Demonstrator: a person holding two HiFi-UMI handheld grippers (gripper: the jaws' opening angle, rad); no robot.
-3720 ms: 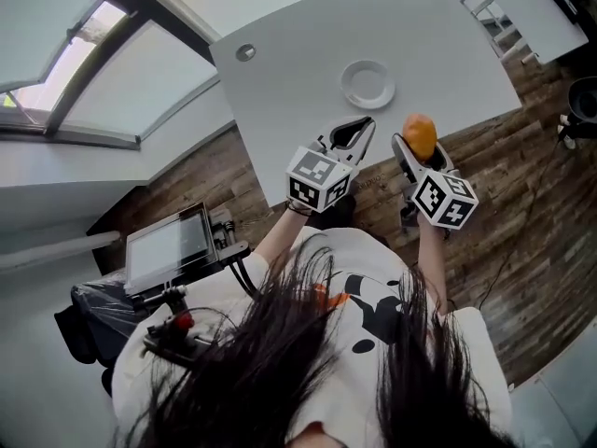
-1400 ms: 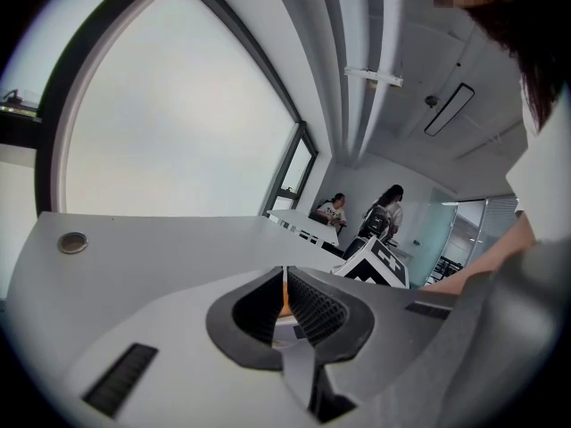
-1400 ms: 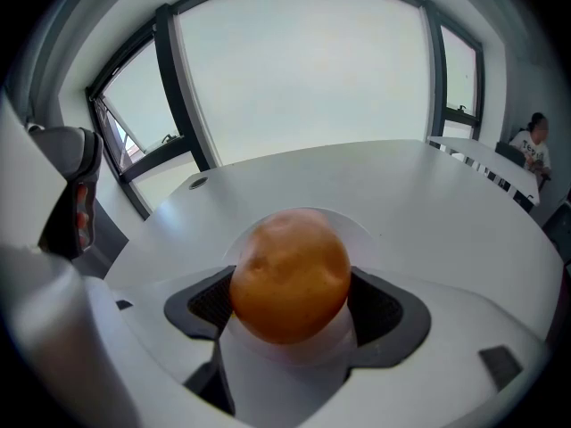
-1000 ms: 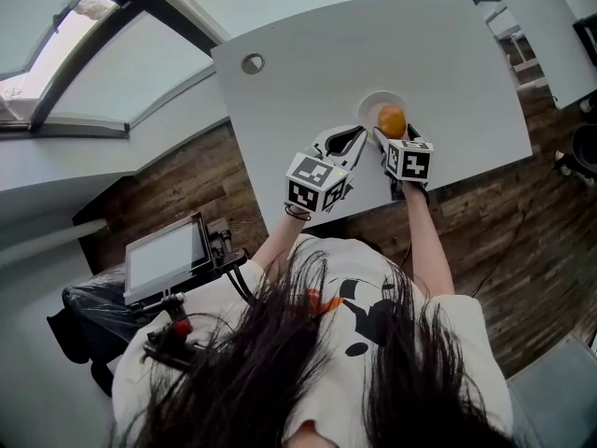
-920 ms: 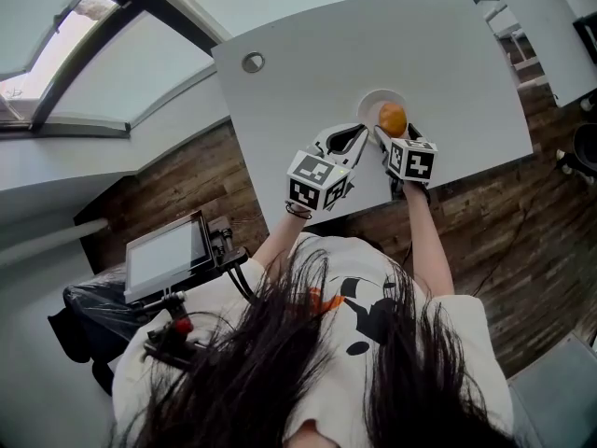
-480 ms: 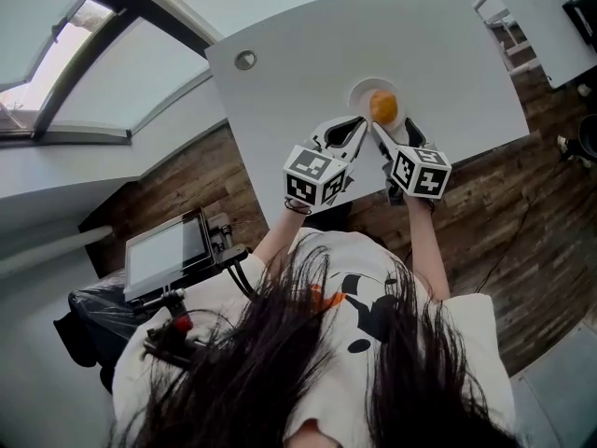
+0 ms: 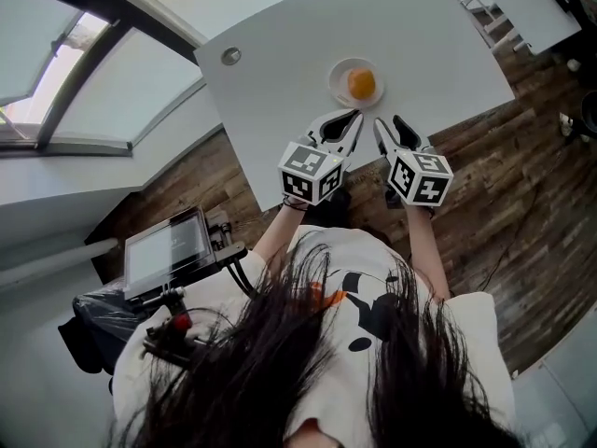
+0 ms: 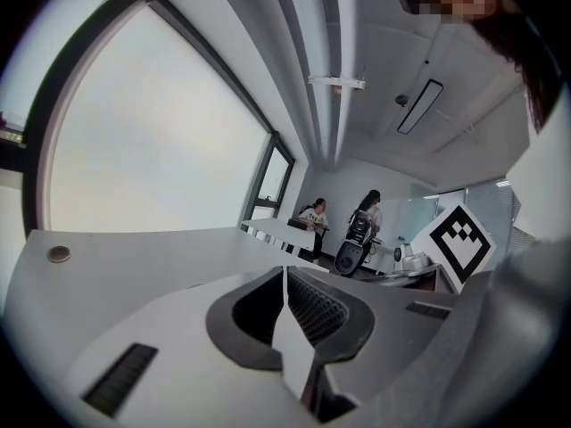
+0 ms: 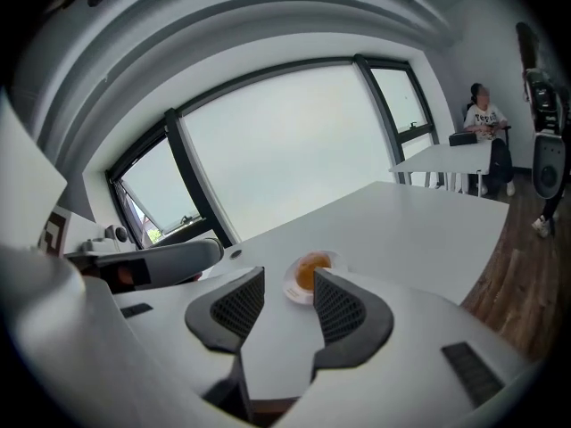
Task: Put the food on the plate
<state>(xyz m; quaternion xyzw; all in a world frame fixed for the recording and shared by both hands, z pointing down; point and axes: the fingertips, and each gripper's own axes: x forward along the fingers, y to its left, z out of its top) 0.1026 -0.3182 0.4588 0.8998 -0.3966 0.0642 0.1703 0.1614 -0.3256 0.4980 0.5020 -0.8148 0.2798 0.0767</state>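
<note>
Where the food lies, head view: the round orange food [image 7: 361, 83] sits on the white plate [image 7: 340, 71], toward the far right of the grey bench [image 7: 280, 73].
Head view, grippers: both are held near the bench's near edge, well apart from the plate. The left hand-held gripper [image 7: 353, 118] is clenched on nothing. The right hand-held gripper [image 7: 389, 122] has a gap between its jaws.
Head view, hard to make out: the food is too small to tell what kind it is. The person's hair covers the near part of the scene.
Left gripper view, state: the jaw tips of the left hand-held gripper [image 8: 284, 273] meet, with nothing between them.
Left gripper view, hidden: neither plate nor food shows, only bare bench [image 8: 134, 257].
Right gripper view, state: the right hand-held gripper [image 9: 287, 282] is released and empty, and its jaws are closing on air.
Right gripper view, food: the food [image 9: 312, 270] rests on the plate [image 9: 293, 291], far beyond the jaws. The right pad cuts off part of it.
Handling, judged: it is probably light and smooth. Being round, it is apt to roll or slip, and it may dent if squeezed.
Hold, judged: it is best taken across its widest middle, gently.
</note>
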